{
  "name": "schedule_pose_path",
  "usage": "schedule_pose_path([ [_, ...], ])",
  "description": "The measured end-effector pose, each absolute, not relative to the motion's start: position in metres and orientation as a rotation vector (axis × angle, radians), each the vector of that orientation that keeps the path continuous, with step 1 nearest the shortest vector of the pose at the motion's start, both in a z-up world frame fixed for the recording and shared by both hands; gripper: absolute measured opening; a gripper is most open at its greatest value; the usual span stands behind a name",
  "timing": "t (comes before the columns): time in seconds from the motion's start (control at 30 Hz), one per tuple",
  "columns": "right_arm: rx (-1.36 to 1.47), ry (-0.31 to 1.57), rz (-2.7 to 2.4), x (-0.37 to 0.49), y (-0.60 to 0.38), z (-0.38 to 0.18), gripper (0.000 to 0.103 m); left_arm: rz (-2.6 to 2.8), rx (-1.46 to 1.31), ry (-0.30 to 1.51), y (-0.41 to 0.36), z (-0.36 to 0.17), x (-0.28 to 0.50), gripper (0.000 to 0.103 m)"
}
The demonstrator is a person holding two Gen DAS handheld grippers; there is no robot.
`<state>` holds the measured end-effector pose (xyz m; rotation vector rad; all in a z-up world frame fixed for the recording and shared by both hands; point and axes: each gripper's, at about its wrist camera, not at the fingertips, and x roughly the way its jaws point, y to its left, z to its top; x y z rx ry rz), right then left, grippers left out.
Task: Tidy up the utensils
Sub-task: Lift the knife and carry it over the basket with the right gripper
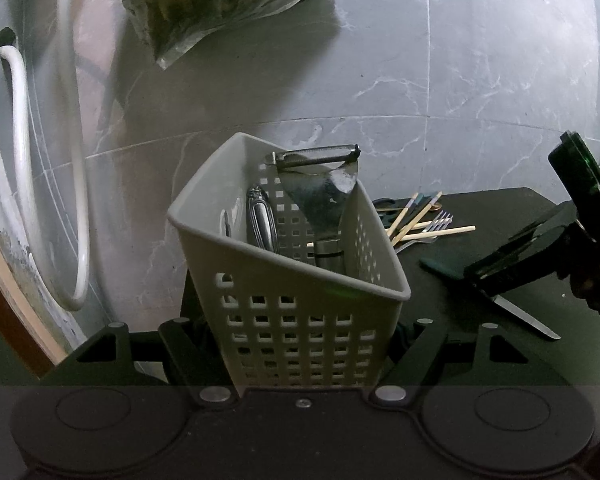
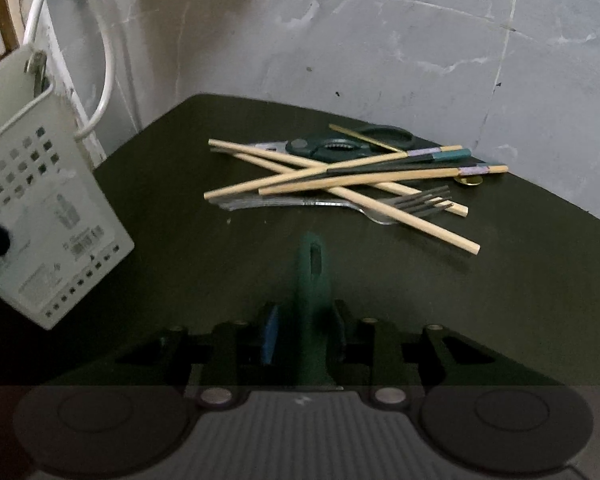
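From my left wrist camera: my left gripper (image 1: 300, 344) is clamped on the grey utensil caddy (image 1: 288, 280), tilted, with a peeler (image 1: 324, 196) and a steel handle (image 1: 262, 220) standing inside. The caddy's plastic looks light and stiff, so squeezing its walls low suits it.

From my right wrist camera: my right gripper (image 2: 304, 336) pinches the green-handled knife (image 2: 312, 280), I think firmly, though blur hides the contact. The handle looks rigid and possibly slick; mid-handle is the safe grip. Chopsticks (image 2: 340, 184), fork (image 2: 380, 204) and scissors (image 2: 340, 146) lie on the dark table (image 2: 500, 280).

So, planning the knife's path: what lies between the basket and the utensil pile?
Only bare dark table between basket and pile, in the right wrist view.
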<state>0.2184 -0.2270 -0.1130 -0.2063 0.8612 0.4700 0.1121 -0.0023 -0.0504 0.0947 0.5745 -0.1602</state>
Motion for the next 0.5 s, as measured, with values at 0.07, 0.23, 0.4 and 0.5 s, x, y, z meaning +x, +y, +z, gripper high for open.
schedule_pose_path([
  [0.07, -0.221, 0.875, 0.459, 0.218, -0.225, -0.112, 0.035, -0.161, 0.093, 0.574, -0.002, -0.050, 0.112, 0.077],
  [0.23, -0.207, 0.903, 0.428, 0.223, -0.221, -0.111, 0.036, -0.162, 0.092, 0.570, -0.001, -0.051, 0.112, 0.077],
  [0.4, -0.184, 0.909, 0.393, 0.226, -0.216, -0.111, 0.023, -0.162, 0.093, 0.570, -0.001, -0.051, 0.112, 0.077],
  [0.5, -0.171, 0.897, 0.382, 0.224, -0.216, -0.111, 0.020, -0.163, 0.094, 0.569, -0.001, -0.051, 0.112, 0.076],
])
